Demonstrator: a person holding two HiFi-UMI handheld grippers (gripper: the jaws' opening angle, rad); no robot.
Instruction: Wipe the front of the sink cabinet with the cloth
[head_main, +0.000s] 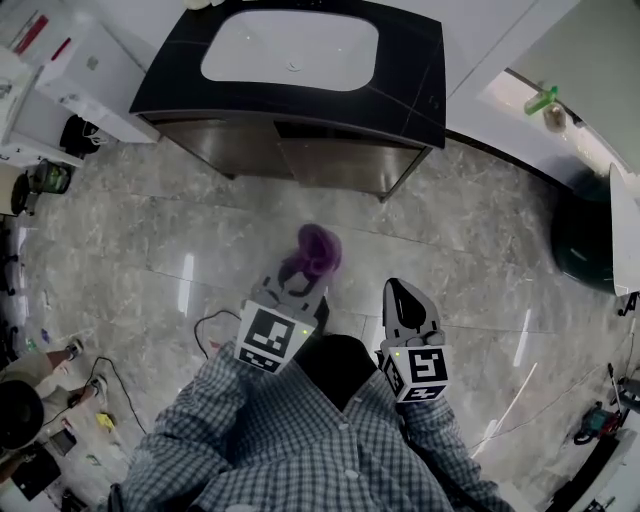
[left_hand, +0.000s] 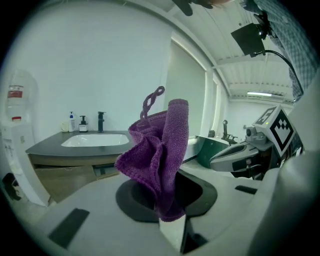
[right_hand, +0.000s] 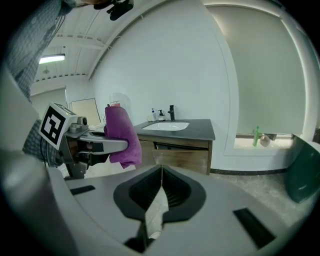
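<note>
A bunched purple cloth (head_main: 315, 252) (left_hand: 159, 155) (right_hand: 120, 135) sticks up from my left gripper (head_main: 300, 282) (left_hand: 167, 212), whose jaws are shut on it. My right gripper (head_main: 404, 296) (right_hand: 159, 192) is held beside it, jaws closed together with nothing between them. The sink cabinet (head_main: 300, 150) (left_hand: 65, 170) (right_hand: 182, 152) stands well ahead, with a dark counter and a white basin (head_main: 290, 50). Its wooden front faces me, and one drawer looks slightly pulled out. Both grippers are some way short of it, over the floor.
Marble-look tiled floor (head_main: 460, 260) lies between me and the cabinet. A dark green bin (head_main: 585, 245) (right_hand: 302, 175) stands at the right. White equipment and cables (head_main: 60, 100) crowd the left side. Bottles and a black faucet (right_hand: 171, 113) sit on the counter; a green bottle (right_hand: 257, 135) stands on the sill.
</note>
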